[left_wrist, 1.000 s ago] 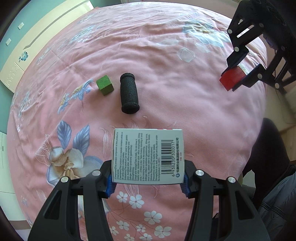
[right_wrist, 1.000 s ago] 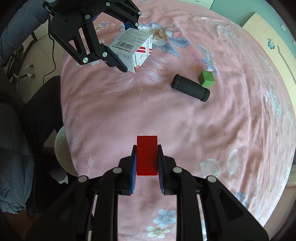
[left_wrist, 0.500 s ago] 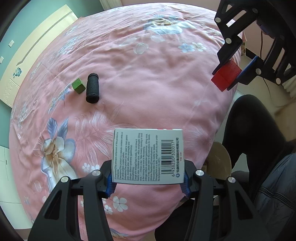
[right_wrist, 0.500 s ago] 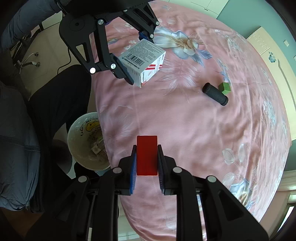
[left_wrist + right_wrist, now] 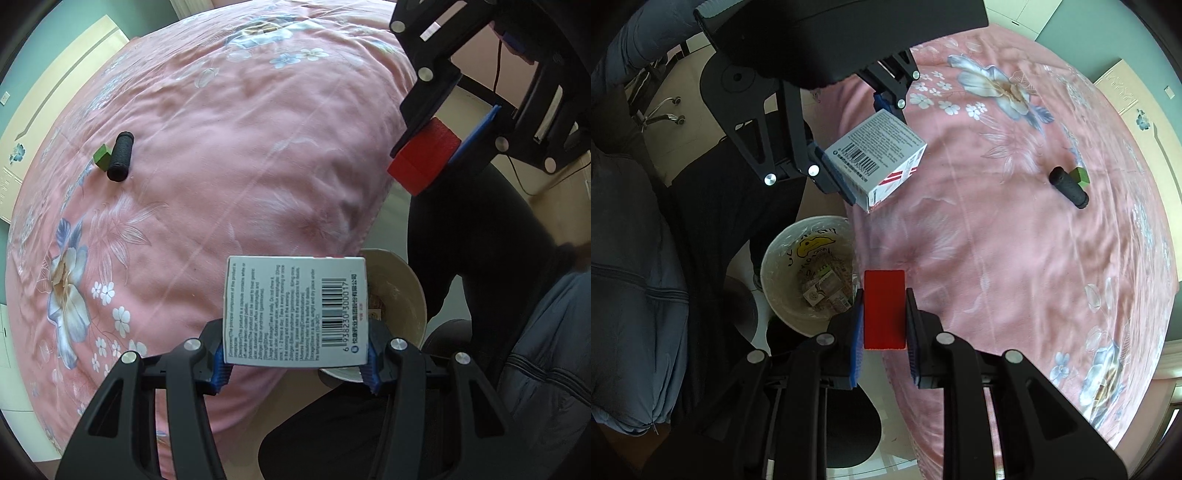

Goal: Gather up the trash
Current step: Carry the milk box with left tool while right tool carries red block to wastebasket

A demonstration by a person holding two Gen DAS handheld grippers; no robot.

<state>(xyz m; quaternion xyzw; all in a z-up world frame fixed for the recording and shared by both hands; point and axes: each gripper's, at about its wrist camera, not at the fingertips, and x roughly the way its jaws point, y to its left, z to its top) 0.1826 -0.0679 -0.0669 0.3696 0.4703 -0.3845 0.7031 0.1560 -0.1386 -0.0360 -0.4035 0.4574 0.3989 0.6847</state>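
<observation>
My left gripper (image 5: 295, 363) is shut on a white medicine box (image 5: 295, 312) with a barcode, held over the edge of the pink flowered bed (image 5: 229, 155). The same box (image 5: 877, 162) shows in the right wrist view, in the left gripper (image 5: 864, 147). My right gripper (image 5: 884, 321) is shut on a red block (image 5: 884, 308), which hangs beside the rim of a lined white trash bin (image 5: 783, 243) on the floor. The bin (image 5: 402, 291) holds paper scraps. The red block (image 5: 424, 160) and right gripper (image 5: 428, 157) appear at the upper right of the left wrist view.
A black foam cylinder (image 5: 120, 160) and a green cube (image 5: 101, 157) lie together far back on the bed; they show as cylinder (image 5: 1069, 188) and cube (image 5: 1080, 175) too. A person's dark trouser leg (image 5: 480, 236) and grey jacket (image 5: 628, 295) stand by the bin.
Both grippers have carried their loads off the middle of the bed toward its edge. The trash bin has come into view below them. The cylinder and cube have receded.
</observation>
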